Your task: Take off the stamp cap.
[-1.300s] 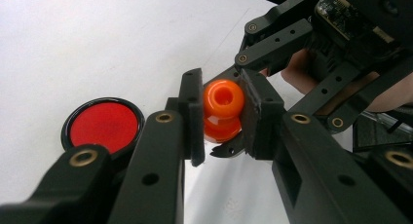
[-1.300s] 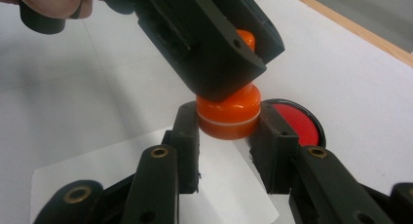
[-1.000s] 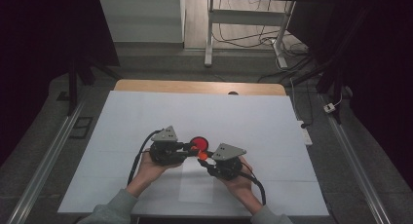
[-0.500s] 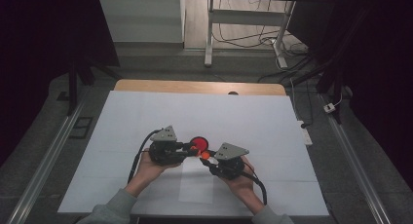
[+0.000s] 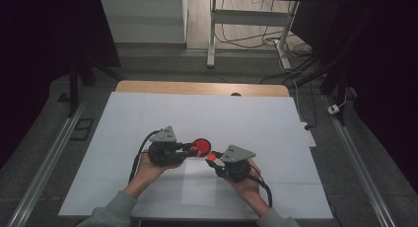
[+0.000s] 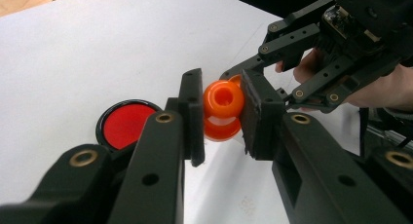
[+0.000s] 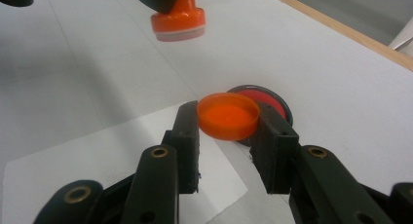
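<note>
My left gripper (image 5: 193, 149) (image 6: 221, 112) is shut on a small orange knob-shaped piece (image 6: 223, 98), held sideways just above the table. In the right gripper view that piece (image 7: 178, 20) hangs at the top with a pale flat underside. A shallow orange cap (image 7: 228, 115) (image 5: 212, 157) sits between the jaws of my right gripper (image 7: 228, 136) (image 5: 215, 159), open side down. The two orange parts are apart, a short gap between them. A red disc with a black rim (image 5: 202, 145) (image 6: 127, 124) (image 7: 265, 98) lies flat on the table just beyond both grippers.
A white sheet (image 5: 148, 113) covers the table, with a wooden strip (image 5: 197, 87) bare along the far edge. A paler paper rectangle (image 5: 199, 187) lies near the front edge under the hands. Metal rails run along both sides.
My right gripper has edged slightly right with the orange cap. The left gripper and the red disc have barely moved.
</note>
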The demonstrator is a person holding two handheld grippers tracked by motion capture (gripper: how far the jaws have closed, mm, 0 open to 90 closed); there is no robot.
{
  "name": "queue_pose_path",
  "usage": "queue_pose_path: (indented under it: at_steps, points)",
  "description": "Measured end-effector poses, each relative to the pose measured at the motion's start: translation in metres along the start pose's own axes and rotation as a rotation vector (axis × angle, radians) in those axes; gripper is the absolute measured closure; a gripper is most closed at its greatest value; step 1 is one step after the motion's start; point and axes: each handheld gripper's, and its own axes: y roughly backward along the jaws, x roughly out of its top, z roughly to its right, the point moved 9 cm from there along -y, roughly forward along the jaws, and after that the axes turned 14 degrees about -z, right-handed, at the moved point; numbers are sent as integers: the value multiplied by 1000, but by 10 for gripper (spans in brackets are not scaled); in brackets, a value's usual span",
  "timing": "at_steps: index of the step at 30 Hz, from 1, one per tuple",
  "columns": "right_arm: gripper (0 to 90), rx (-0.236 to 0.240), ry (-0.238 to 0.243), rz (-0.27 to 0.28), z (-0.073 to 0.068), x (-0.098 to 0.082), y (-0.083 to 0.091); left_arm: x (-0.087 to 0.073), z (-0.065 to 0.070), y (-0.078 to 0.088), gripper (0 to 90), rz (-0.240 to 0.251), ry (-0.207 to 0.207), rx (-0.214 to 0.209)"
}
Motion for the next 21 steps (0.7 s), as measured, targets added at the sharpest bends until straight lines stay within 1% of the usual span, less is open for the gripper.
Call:
queue_pose_path:
  at_steps: [4,5,8,12,21]
  points:
    - [643,-5,-9,-2,3,-4,2,0,0,1,718,-4,-3,5]
    - [643,-9,-14,3,4,-5,2,0,0,1,718,-3,-3,6]
    - [643,-21,-19,-4,8,-9,4,0,0,1,718,-5,-5,8]
    - [643,-31,-34,3,13,-14,9,-1,0,1,718,-8,-6,9]
    - [642,-57,-67,-4,27,-34,23,0,2,4,718,-4,-11,10]
